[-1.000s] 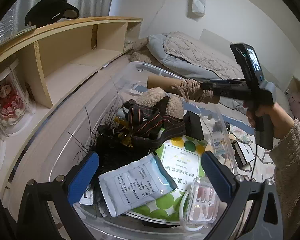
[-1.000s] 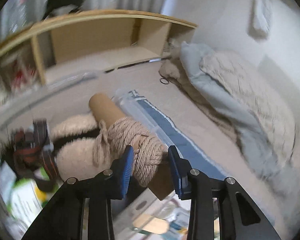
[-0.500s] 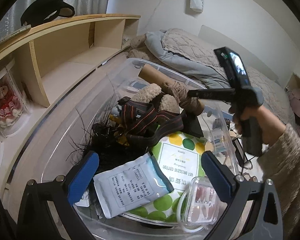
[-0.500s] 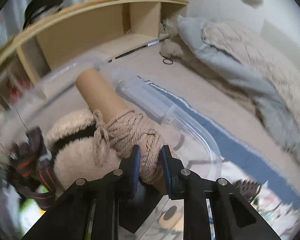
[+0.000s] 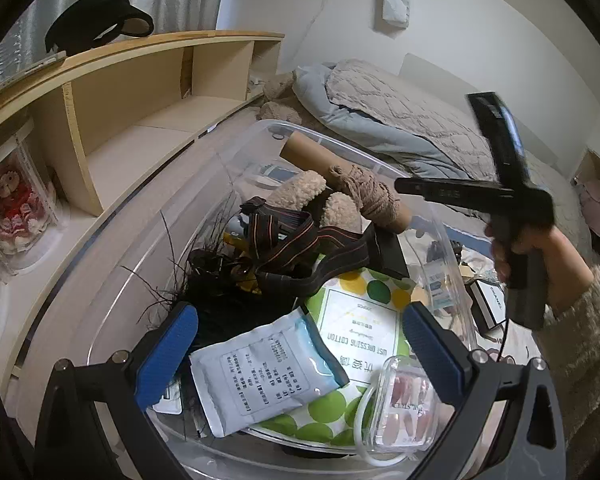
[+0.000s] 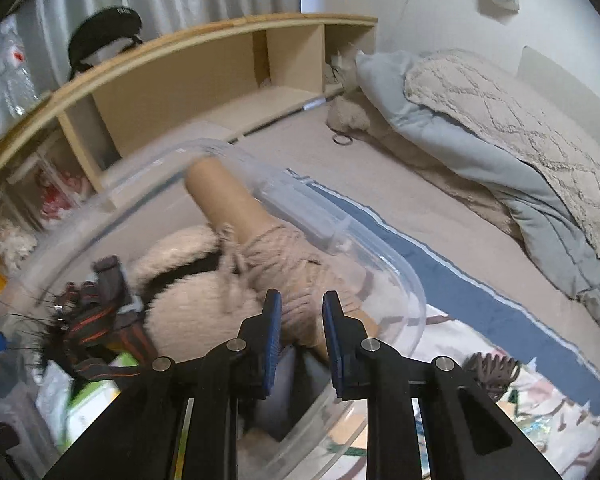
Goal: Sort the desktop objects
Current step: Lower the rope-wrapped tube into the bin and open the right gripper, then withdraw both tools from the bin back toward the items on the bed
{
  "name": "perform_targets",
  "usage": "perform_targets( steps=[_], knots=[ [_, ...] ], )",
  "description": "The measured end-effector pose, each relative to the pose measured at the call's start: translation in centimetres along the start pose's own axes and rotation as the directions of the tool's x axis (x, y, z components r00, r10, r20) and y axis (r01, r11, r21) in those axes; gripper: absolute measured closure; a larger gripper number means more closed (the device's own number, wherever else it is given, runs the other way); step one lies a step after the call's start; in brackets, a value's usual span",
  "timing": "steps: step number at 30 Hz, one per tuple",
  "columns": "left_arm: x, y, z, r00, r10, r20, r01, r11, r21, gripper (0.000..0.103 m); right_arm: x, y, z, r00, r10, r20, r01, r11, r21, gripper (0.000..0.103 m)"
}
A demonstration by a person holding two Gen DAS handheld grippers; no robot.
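Right wrist view: right claw [image 6: 298,320] is clamped narrow on the rope winding of the cardboard tube [image 6: 236,208], pads pressing the rope [image 6: 296,276]. Tube's long axis runs away from the claw, up-left, far end over the clear bin [image 6: 404,280] rim, near end low by the fuzzy slippers [image 6: 188,304]. Left claw [image 5: 300,348] hangs wide apart, holding nothing, above the pouch [image 5: 264,372] and nail box [image 5: 404,404]. Right hand is nearer; the tube probably goes down into the bin.
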State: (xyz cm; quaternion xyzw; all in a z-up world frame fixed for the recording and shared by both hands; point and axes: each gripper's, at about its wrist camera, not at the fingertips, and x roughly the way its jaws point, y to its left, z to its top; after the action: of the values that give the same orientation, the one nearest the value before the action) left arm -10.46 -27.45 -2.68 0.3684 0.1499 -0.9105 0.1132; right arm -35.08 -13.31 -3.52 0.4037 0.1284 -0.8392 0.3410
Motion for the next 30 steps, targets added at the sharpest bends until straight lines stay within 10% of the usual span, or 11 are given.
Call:
perform_targets(
  steps=[14, 18, 30],
  knots=[
    [-1.4, -0.7, -0.3, 0.999, 0.022, 0.034, -0.023, 1.000, 0.020, 0.000, -6.5, 1.3, -4.0, 0.984, 0.099, 0.147, -0.105, 0.994, 0.030, 0.080],
    [-2.0, -0.9, -0.5, 0.998, 0.036, 0.053, -0.037, 0.999, 0.030, 0.000, -7.8, 1.3, -5.1, 0.981, 0.078, 0.177, -0.088, 0.995, 0.049, 0.017],
    [-4.0, -1.8, -1.0, 0.986, 0.102, 0.129, -0.109, 0.993, 0.049, 0.000, -13.0, 1.7, -8.5, 0.955, 0.013, 0.296, -0.031, 0.998, 0.057, 0.000]
  ],
)
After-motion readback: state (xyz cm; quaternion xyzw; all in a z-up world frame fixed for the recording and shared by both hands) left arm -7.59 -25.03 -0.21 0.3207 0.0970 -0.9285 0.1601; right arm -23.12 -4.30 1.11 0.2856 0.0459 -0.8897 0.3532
